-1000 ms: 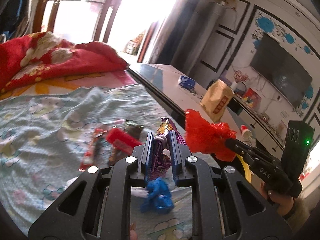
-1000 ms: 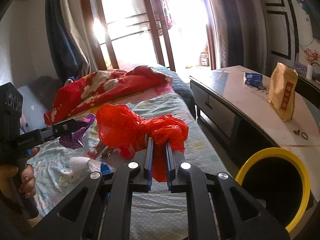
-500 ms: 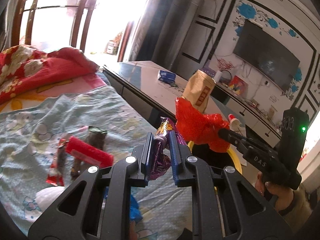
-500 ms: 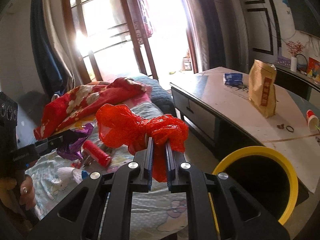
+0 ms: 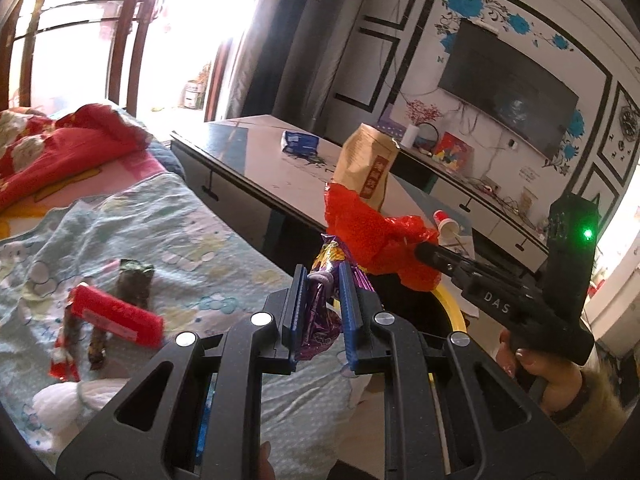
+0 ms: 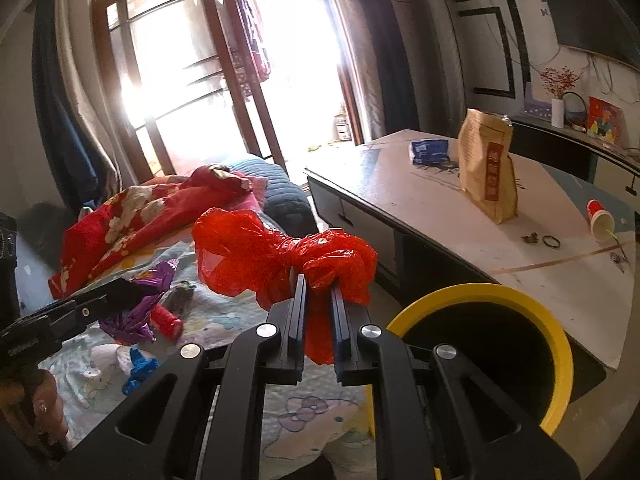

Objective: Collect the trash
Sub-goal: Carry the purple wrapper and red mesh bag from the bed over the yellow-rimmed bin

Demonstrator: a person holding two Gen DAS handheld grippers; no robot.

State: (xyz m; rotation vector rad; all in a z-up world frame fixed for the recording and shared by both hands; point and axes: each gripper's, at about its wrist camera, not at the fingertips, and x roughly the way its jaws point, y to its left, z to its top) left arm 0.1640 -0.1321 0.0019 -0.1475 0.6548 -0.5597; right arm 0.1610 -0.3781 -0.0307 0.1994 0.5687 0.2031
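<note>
Right wrist: right gripper (image 6: 318, 300) pinches red plastic bag (image 6: 280, 260) beside the yellow-rimmed bin (image 6: 560, 356), inside dark; left gripper (image 5: 323, 292) pinches purple wrapper (image 5: 320, 320).

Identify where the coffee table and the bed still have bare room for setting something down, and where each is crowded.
On the coffee table, free patches lie between the blue packet and the near edge, and between the brown paper bag and the tipped red cup. The bedsheet is bare beyond the red tube; around that tube, wrappers crowd it.
</note>
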